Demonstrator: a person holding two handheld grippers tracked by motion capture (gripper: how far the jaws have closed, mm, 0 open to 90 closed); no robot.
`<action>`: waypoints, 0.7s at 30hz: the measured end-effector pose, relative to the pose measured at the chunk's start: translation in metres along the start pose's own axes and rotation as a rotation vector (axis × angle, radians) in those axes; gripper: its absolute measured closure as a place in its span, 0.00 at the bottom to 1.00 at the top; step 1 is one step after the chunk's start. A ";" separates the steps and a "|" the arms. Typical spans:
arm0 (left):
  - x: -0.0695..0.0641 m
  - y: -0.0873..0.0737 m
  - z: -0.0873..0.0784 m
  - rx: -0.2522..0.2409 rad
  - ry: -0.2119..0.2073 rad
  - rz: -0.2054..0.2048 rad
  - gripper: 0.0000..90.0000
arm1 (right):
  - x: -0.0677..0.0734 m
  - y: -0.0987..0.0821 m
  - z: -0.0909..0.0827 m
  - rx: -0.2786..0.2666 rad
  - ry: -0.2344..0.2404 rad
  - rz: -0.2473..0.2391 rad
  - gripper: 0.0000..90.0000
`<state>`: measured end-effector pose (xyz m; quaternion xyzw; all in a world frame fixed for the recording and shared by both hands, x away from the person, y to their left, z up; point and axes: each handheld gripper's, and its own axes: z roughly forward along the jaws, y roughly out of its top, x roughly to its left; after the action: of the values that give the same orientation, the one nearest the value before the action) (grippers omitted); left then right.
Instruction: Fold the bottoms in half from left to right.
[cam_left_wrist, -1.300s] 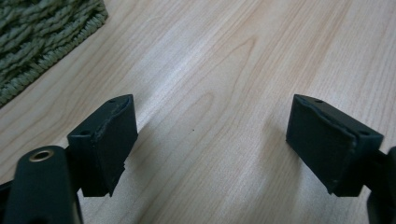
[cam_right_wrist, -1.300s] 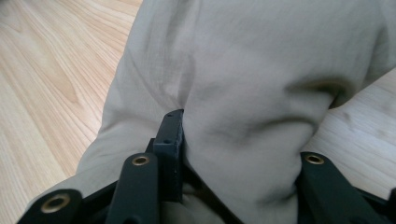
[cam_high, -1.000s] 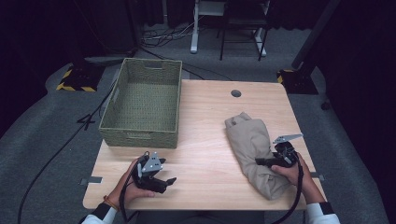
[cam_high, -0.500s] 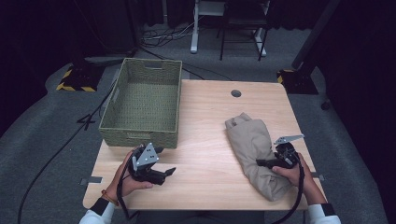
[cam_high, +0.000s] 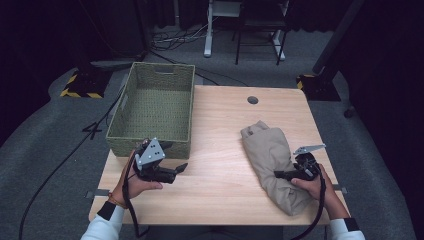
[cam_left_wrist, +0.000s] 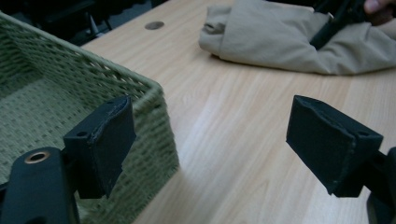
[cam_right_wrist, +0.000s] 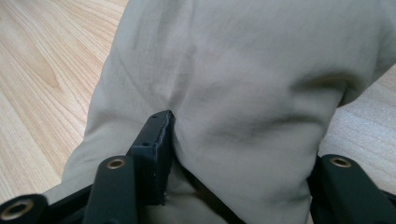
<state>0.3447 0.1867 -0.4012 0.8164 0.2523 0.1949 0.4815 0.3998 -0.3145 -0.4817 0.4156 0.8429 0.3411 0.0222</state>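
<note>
Basket (cam_high: 155, 107) with bare woven floor, left tongs (cam_high: 181, 168) gaping beside it, right tongs (cam_high: 278, 174) straddling beige cloth (cam_high: 272, 160), just loosening.

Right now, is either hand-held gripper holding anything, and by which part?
Left hand-held gripper: nothing. Right hand-held gripper straddles the beige cloth bundle at its near end; jaws just opening, grip uncertain.

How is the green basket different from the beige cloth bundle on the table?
The green basket is stiff, woven and boxy; the beige cloth bundle is soft, smooth and lumpy. The basket sits at the table's far left corner, nothing touching it; the bundle lies at the right, with the right tool against it. Both rest on the table.
</note>
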 end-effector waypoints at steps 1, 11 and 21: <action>0.004 0.002 0.000 -0.011 0.016 -0.003 0.18 | 0.000 0.000 0.000 -0.001 0.001 0.003 0.50; 0.035 0.008 0.024 0.023 0.018 -0.034 0.18 | -0.001 -0.003 0.000 -0.023 0.011 0.006 0.50; 0.051 0.005 0.050 0.085 0.014 -0.053 0.29 | -0.001 -0.004 0.000 -0.029 0.009 0.008 0.50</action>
<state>0.4146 0.1804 -0.4159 0.8278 0.2852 0.1771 0.4496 0.3979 -0.3164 -0.4844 0.4169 0.8364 0.3552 0.0228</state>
